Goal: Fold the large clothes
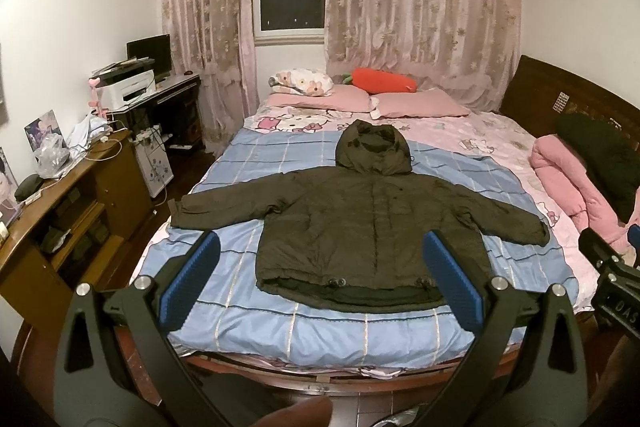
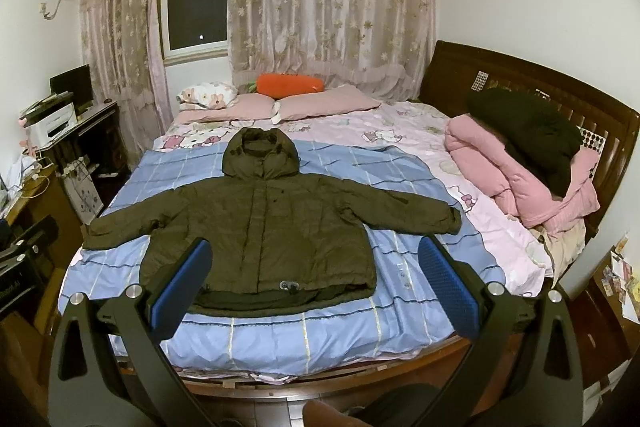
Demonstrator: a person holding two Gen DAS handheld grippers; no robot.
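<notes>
A dark olive hooded jacket (image 1: 360, 223) lies flat, front up, on the blue checked sheet (image 1: 304, 331), sleeves spread to both sides, hood toward the pillows, hem toward me. It also shows in the right wrist view (image 2: 264, 227). My left gripper (image 1: 320, 247) is open and empty, held above the bed's near edge in front of the hem. My right gripper (image 2: 316, 255) is open and empty, also short of the hem. The right gripper's body shows at the right edge of the left wrist view (image 1: 612, 275).
Pink pillows (image 1: 348, 99) and an orange carrot cushion (image 1: 384, 81) lie at the far side. A pink folded quilt (image 2: 516, 175) with a dark garment (image 2: 532, 135) sits at the right by the headboard. A wooden desk (image 1: 68, 195) stands left of the bed.
</notes>
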